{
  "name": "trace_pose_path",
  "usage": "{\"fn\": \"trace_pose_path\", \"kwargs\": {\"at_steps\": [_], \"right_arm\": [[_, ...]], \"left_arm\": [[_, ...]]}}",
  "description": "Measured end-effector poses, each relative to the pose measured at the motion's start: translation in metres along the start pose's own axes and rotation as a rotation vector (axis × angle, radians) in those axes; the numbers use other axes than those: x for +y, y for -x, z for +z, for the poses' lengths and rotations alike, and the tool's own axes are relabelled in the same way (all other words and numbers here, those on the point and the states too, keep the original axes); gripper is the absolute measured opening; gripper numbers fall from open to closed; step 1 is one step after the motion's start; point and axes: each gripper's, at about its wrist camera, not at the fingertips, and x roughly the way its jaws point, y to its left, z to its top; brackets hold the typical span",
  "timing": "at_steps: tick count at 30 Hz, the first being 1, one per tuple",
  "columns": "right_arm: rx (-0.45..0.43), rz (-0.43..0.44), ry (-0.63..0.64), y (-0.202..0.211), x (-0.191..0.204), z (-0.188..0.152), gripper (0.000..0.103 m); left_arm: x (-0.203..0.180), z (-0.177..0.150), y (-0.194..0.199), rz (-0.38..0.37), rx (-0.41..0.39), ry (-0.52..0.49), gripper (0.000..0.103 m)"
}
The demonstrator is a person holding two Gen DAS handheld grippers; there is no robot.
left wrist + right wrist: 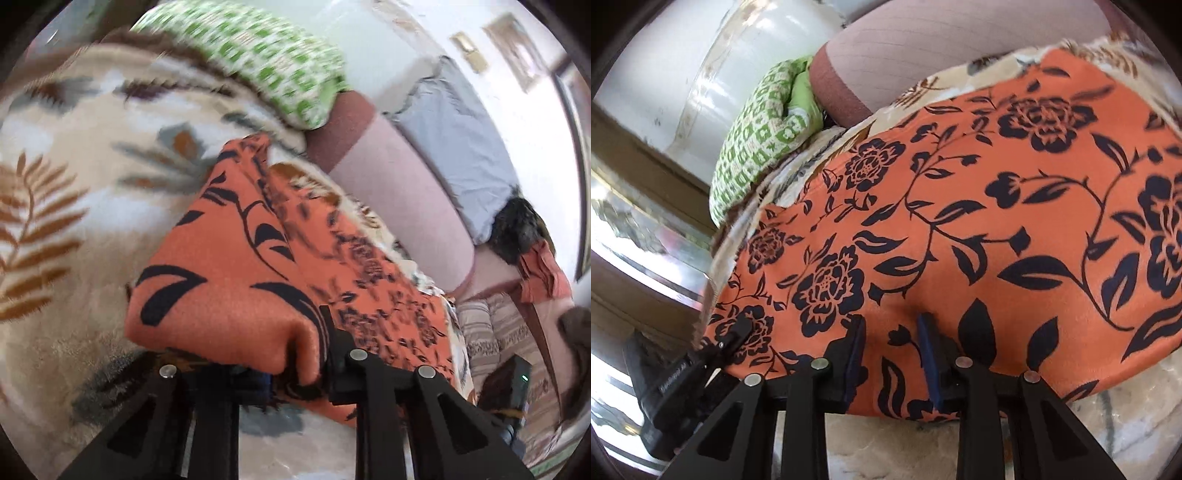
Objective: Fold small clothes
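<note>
An orange garment with a black flower print point(229, 258) lies on a beige leaf-patterned blanket point(74, 184). My left gripper point(295, 354) is shut on a bunched edge of the garment and holds it lifted; folds hide the left fingertip. In the right wrist view the garment point(997, 206) lies spread flat across the bed. My right gripper point(892, 332) sits over its near edge with its blue-padded fingers point(929, 343) apart, and a strip of cloth shows between them. The other gripper point(735, 336) shows at the garment's left corner.
A green-and-white patterned pillow point(258, 55) lies at the head of the bed, also in the right wrist view point(757, 125). A pink and brown bolster point(399, 184) and a pale blue cushion point(454, 140) run along the wall. Dark and orange clothes point(532, 258) are piled beyond.
</note>
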Motion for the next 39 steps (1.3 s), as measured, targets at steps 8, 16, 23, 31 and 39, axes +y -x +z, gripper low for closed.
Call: {"fn": "trace_pose_path", "kwargs": {"at_steps": [8,16,23,31,39], "right_arm": [[-0.059,0.02,-0.088,0.034,-0.026,0.011,0.032],[-0.196,0.039,-0.181,0.098,-0.077,0.028,0.035],[-0.307,0.076,-0.345,0.157,-0.147,0.035,0.035],[-0.403,0.11,-0.506,0.204,-0.215,0.041,0.036],[-0.36,0.176,-0.554,0.196,-0.227,0.044,0.08]], "left_arm": [[-0.088,0.003,0.032,0.006,-0.059,-0.196,0.021],[-0.199,-0.012,0.021,-0.02,-0.064,-0.413,0.021],[-0.275,-0.06,-0.032,-0.016,0.009,-0.595,0.02],[-0.293,-0.128,-0.132,-0.015,0.27,-0.655,0.022],[-0.287,-0.108,-0.059,-0.126,0.119,-0.656,0.073]]}}
